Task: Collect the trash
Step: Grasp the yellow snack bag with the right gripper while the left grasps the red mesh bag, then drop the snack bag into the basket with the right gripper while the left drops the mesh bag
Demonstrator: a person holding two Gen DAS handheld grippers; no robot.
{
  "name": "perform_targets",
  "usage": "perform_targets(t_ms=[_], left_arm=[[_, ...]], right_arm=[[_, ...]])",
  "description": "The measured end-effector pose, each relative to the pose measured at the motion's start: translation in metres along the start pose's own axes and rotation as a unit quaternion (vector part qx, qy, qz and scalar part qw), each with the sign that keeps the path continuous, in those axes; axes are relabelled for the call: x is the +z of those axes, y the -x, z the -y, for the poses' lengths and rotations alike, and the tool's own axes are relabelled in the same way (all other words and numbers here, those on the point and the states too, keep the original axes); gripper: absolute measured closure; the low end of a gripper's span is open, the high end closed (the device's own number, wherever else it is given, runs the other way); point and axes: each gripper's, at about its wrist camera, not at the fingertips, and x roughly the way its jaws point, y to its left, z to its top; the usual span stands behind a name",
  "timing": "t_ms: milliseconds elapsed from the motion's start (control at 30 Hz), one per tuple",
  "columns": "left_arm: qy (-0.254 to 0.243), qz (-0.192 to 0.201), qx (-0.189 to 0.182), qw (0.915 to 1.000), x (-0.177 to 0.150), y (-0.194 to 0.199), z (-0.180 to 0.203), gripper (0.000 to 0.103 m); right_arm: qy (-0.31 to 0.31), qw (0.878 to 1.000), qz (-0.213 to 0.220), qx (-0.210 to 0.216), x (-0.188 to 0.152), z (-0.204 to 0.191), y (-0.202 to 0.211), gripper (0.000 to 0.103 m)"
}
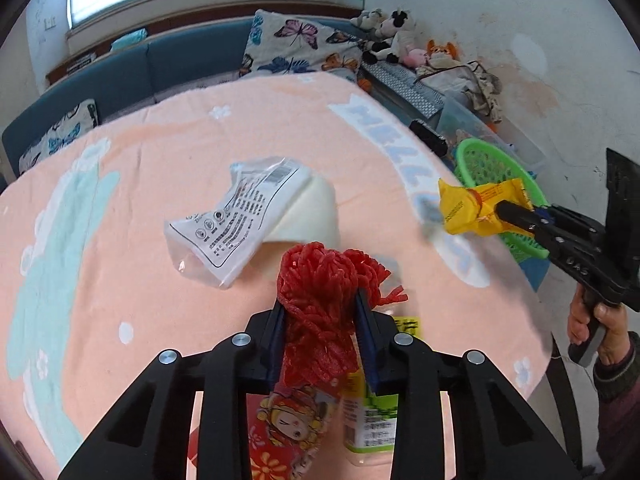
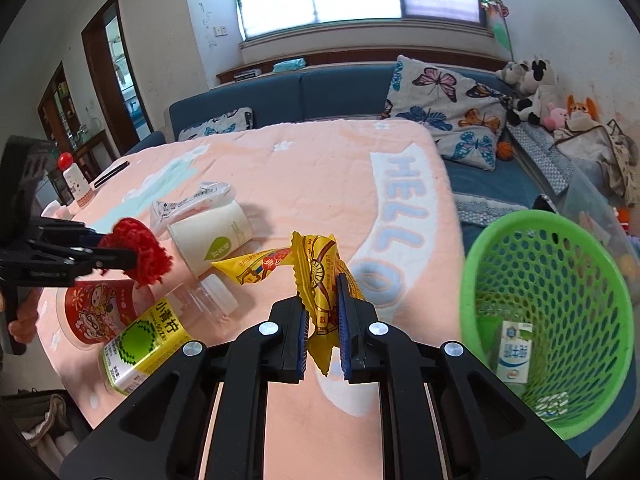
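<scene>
- Two grips hold: your right gripper (image 2: pixel 323 312) clamps the yellow wrapper (image 2: pixel 316 268); your left gripper (image 1: pixel 320 312) pinches the red netting (image 1: pixel 320 280).
- The green basket (image 2: pixel 472 264) lies just right of the wrapper, nearer your right hand.

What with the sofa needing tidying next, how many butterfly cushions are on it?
2: a large cushion propped by the plush toys, a small cushion beyond the table's far edge. The table may hide others.

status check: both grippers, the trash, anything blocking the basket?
Left gripper shut on red mesh net. Right gripper shut on yellow wrapper, near green basket. Path to basket looks clear.
</scene>
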Motion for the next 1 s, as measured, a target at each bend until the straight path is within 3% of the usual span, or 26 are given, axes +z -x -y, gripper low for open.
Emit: perform_targets(t_ms=[533, 1000], left_arm=[[-0.027, 0.002, -0.075, 0.9969, 0.044, -0.008, 0.072, 0.073], [-0.058, -0.027, -0.098, 0.9931, 0.080, -0.049, 0.146, 0.073]], right_arm=[[-0.041, 0.997, -0.001, -0.066, -0.014, 0.063, 0.028, 0.090], [-0.110, 0.986, -0.017, -0.123, -0.045, 0.150, 0.040, 0.087]])
